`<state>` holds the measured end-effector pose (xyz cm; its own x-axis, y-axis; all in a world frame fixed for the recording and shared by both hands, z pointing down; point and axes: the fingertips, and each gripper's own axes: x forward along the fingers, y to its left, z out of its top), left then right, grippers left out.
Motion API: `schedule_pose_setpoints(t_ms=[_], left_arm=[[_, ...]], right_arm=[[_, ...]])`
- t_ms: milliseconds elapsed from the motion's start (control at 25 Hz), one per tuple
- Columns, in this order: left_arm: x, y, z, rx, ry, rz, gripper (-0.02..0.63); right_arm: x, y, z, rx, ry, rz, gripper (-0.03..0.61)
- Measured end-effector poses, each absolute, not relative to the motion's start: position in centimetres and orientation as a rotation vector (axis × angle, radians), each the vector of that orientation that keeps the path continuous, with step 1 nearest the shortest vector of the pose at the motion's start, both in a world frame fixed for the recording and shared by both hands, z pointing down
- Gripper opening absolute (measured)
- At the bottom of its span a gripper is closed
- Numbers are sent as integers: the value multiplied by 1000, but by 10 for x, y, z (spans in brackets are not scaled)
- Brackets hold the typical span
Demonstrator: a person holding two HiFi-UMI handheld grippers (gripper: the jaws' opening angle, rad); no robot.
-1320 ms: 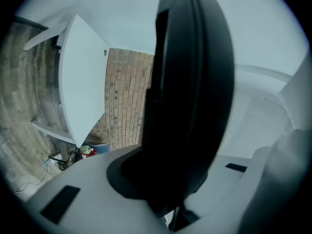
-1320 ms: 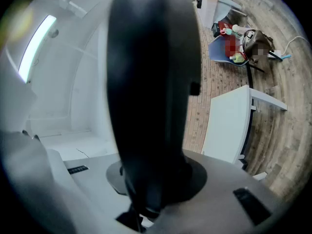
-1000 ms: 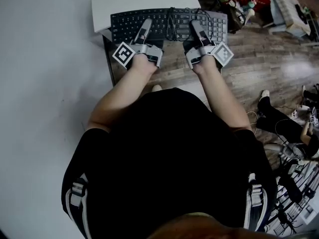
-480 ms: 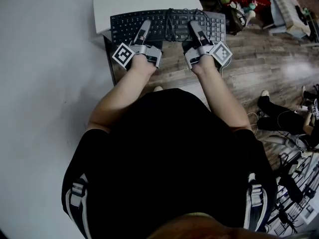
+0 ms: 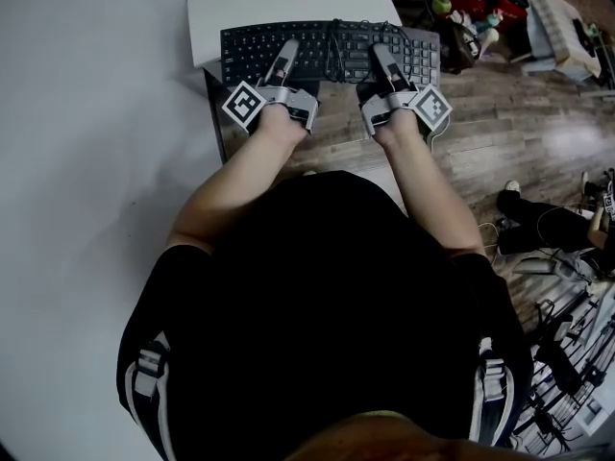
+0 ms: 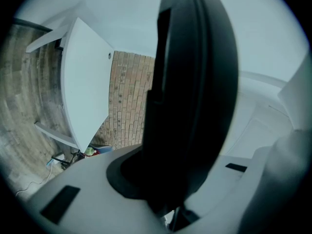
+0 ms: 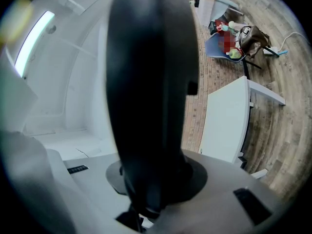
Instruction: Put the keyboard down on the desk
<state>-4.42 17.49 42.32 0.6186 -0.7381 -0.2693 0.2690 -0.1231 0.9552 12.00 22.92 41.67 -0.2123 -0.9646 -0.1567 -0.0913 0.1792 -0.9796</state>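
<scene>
In left gripper [image 5: 285, 52], right gripper [image 5: 381, 57]: keyboard [image 5: 245, 48]

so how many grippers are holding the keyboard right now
2. The left gripper is shut on the near edge of the keyboard, left of its middle. The right gripper is shut on the same edge, right of middle. None look hidden.

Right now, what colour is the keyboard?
The keyboard is black with pale key legends; clearest in the head view.
</scene>
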Motion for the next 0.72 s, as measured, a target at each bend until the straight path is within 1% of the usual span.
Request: schedule_pose_setpoints(t_ms=[120,320,720], left_arm=[[-46,178,413,1455,-422,-895,84],[-44,171,427,1451,-427,-892,86],[-47,177,422,1438,-462,-893,86]], right_arm=[[118,232,408,-1054,1505,-1177,106],[121,226,423,-1066,1505,-1187,106],[120,227,422,-1033,1494,-1231,106]])
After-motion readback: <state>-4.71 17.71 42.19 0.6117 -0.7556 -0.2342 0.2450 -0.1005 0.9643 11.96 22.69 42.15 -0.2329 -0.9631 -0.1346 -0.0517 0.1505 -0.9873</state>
